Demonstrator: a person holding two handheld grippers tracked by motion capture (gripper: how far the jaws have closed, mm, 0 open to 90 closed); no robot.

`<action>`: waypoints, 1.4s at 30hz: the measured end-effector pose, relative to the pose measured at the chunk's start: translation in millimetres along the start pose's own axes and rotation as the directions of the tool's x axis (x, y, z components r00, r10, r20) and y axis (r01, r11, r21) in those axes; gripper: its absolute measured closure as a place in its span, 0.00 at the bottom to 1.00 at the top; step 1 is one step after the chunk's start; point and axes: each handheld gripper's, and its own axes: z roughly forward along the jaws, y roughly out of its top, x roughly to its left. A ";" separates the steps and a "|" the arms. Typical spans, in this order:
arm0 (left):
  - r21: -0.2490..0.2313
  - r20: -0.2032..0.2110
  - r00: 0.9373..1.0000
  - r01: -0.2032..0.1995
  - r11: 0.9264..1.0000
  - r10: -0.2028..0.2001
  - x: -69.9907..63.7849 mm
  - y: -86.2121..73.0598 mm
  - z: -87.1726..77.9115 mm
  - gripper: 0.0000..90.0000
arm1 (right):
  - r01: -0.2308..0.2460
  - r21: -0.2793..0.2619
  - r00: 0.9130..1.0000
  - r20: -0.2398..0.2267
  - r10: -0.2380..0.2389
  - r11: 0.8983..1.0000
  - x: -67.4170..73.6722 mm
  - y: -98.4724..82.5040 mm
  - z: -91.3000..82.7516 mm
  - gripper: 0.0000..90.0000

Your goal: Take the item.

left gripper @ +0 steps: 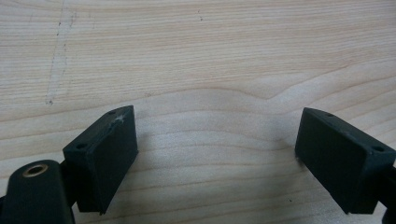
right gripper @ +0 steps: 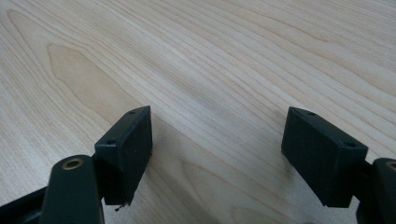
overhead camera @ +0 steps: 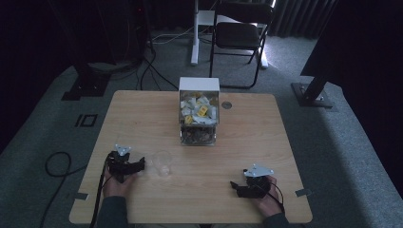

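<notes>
Right now, both hands are resting low on the wooden table [overhead camera: 142, 118], close to the near edge where the person is sitting. The left gripper [overhead camera: 138, 165] is lying near the left side of the table, and its jaws are standing wide apart with nothing between them, just bare wood. A clear plastic cup [overhead camera: 161, 163] is sitting just beside it, on the side toward the middle, and the left gripper is pointing at it but not touching it. The right gripper [overhead camera: 234, 186] is lying well apart, near the right corner, pointing toward the middle, and its jaws are also gaping wide and holding nothing. Lots of bare table is stretching between the two grippers. A clear box [overhead camera: 198, 118] full of small packets is standing farther off, toward the back edge.
</notes>
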 end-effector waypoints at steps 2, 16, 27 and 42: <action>0.001 0.000 1.000 0.000 1.000 0.000 0.1 0.0 -0.1 0.15 | 0.000 0.000 1.000 0.000 0.000 1.000 0.0 0.0 0.0 0.27; 0.001 0.000 1.000 -0.001 1.000 0.001 0.1 0.0 -0.1 0.15 | 0.001 0.017 1.000 -0.005 -0.001 1.000 2.1 1.0 1.7 0.17; 0.001 0.000 1.000 0.000 1.000 0.000 0.1 0.0 -0.1 0.15 | -0.028 -0.056 1.000 0.009 0.028 0.998 2.5 9.1 -12.4 0.41; 0.000 0.000 1.000 -0.002 1.000 0.002 -0.8 -0.8 -0.8 0.15 | -0.009 -0.098 1.000 -0.011 0.008 0.995 11.4 29.2 -18.7 0.49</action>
